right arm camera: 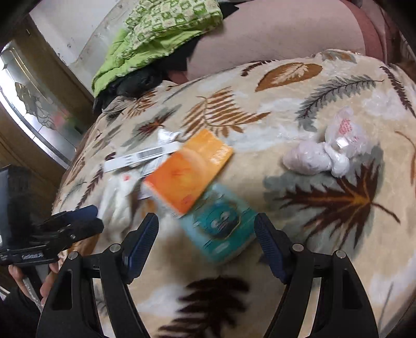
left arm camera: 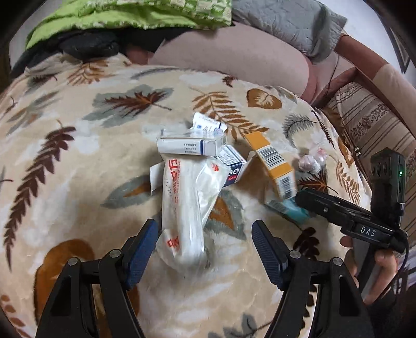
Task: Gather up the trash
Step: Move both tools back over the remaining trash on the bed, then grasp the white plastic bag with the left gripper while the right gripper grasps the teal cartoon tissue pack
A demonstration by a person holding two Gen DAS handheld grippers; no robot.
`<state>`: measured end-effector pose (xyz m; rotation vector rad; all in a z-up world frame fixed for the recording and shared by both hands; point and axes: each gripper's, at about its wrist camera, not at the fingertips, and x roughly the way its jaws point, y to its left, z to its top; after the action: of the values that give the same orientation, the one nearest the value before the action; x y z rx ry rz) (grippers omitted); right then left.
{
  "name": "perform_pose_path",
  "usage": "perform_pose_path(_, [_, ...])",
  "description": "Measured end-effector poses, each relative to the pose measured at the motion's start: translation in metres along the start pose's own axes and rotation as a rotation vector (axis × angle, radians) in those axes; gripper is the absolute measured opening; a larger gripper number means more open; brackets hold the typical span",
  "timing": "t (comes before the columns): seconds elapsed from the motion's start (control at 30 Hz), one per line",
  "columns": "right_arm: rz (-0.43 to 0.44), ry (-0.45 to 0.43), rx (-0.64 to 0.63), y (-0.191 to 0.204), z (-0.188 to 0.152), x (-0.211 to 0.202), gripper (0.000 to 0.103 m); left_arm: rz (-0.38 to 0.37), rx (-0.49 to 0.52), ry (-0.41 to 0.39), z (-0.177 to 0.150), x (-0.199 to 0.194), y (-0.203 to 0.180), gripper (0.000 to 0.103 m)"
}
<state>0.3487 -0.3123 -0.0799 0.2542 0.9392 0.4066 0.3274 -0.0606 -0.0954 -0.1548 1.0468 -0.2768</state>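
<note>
Trash lies on a leaf-print blanket (left arm camera: 78, 161). My left gripper (left arm camera: 205, 244) is open, its jaws on either side of the near end of a white plastic bag with red print (left arm camera: 182, 202). Beyond it lie white and blue medicine boxes (left arm camera: 187, 147) and an orange box (left arm camera: 273, 162). My right gripper (right arm camera: 206, 239) is open around a teal packet (right arm camera: 221, 223), which lies partly under the orange box (right arm camera: 189, 169). The right gripper also shows in the left wrist view (left arm camera: 306, 200), over the teal packet (left arm camera: 291, 210). A knotted clear bag (right arm camera: 327, 153) lies to the right.
A green quilt (left arm camera: 130, 13), dark clothes (left arm camera: 88, 46) and a pink pillow (left arm camera: 234, 59) lie at the back of the bed. A striped cushion (left arm camera: 374, 124) is at the right. A cabinet door with glass (right arm camera: 28, 104) stands to the left.
</note>
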Motion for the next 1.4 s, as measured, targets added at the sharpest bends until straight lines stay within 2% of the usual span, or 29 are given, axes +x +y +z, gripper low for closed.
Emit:
perform_pose_path(0.1, [0.021, 0.004, -0.01, -0.007, 0.004, 0.012, 0.086, 0.004, -0.062, 0.029, 0.003, 0.014, 0.013, 0.077])
perform_pose_path(0.13, [0.025, 0.006, -0.022, -0.007, 0.005, 0.014, 0.087, 0.011, -0.081, 0.037, 0.003, 0.017, 0.017, 0.067])
perform_pose_path(0.17, [0.021, 0.009, -0.043, -0.006, 0.004, 0.016, 0.088, 0.022, -0.093, 0.051, 0.003, 0.02, 0.02, 0.049])
perform_pose_path(0.23, [-0.001, 0.016, -0.091, 0.001, 0.001, 0.018, 0.09, -0.004, -0.138, 0.068, 0.003, 0.022, 0.028, 0.042])
perform_pose_path(0.33, [-0.122, 0.022, -0.189, 0.014, -0.004, 0.02, 0.09, 0.017, -0.158, 0.046, 0.003, 0.014, 0.03, 0.039])
perform_pose_path(0.43, [-0.19, 0.01, -0.227, 0.023, -0.008, 0.02, 0.09, 0.018, -0.137, 0.025, 0.003, 0.002, 0.026, 0.037])
perform_pose_path(0.5, [-0.203, 0.002, -0.256, 0.03, -0.011, 0.019, 0.087, 0.013, -0.115, 0.024, 0.001, -0.006, 0.022, 0.036])
perform_pose_path(0.53, [-0.222, 0.007, -0.27, 0.033, -0.012, 0.02, 0.082, 0.009, -0.101, 0.029, 0.0, -0.009, 0.02, 0.036])
perform_pose_path(0.57, [-0.247, 0.025, -0.297, 0.037, -0.015, 0.023, 0.065, 0.005, -0.088, 0.032, 0.0, -0.011, 0.019, 0.036])
perform_pose_path(0.6, [-0.268, 0.046, -0.312, 0.039, -0.017, 0.026, 0.054, -0.002, -0.074, 0.038, -0.002, -0.014, 0.018, 0.036])
perform_pose_path(0.73, [-0.263, 0.035, -0.323, 0.036, -0.017, 0.021, 0.055, -0.027, -0.079, 0.079, -0.008, -0.026, 0.019, 0.036])
perform_pose_path(0.8, [-0.261, 0.019, -0.29, 0.032, -0.013, 0.02, 0.075, -0.047, -0.094, 0.099, -0.011, -0.037, 0.022, 0.036])
perform_pose_path(0.83, [-0.255, 0.02, -0.272, 0.03, -0.012, 0.022, 0.078, -0.056, -0.1, 0.104, -0.014, -0.042, 0.023, 0.036])
perform_pose_path(0.9, [-0.22, 0.04, -0.241, 0.028, -0.009, 0.03, 0.078, -0.086, -0.123, 0.118, -0.02, -0.055, 0.026, 0.036])
perform_pose_path(0.97, [-0.221, 0.06, -0.237, 0.029, -0.011, 0.038, 0.078, -0.104, -0.145, 0.127, -0.028, -0.065, 0.029, 0.036])
perform_pose_path(1.03, [-0.242, 0.053, -0.257, 0.034, -0.014, 0.039, 0.063, -0.12, -0.163, 0.141, -0.038, -0.075, 0.033, 0.036])
perform_pose_path(1.07, [-0.244, 0.056, -0.267, 0.038, -0.015, 0.038, 0.051, -0.136, -0.177, 0.151, -0.043, -0.079, 0.035, 0.036])
perform_pose_path(1.23, [-0.205, 0.088, -0.308, 0.059, -0.029, 0.03, 0.046, -0.153, -0.186, 0.151, -0.054, -0.09, 0.036, 0.036])
perform_pose_path(1.4, [-0.194, 0.09, -0.348, 0.088, -0.047, 0.004, 0.045, -0.159, -0.169, 0.088, -0.049, -0.102, 0.032, 0.036])
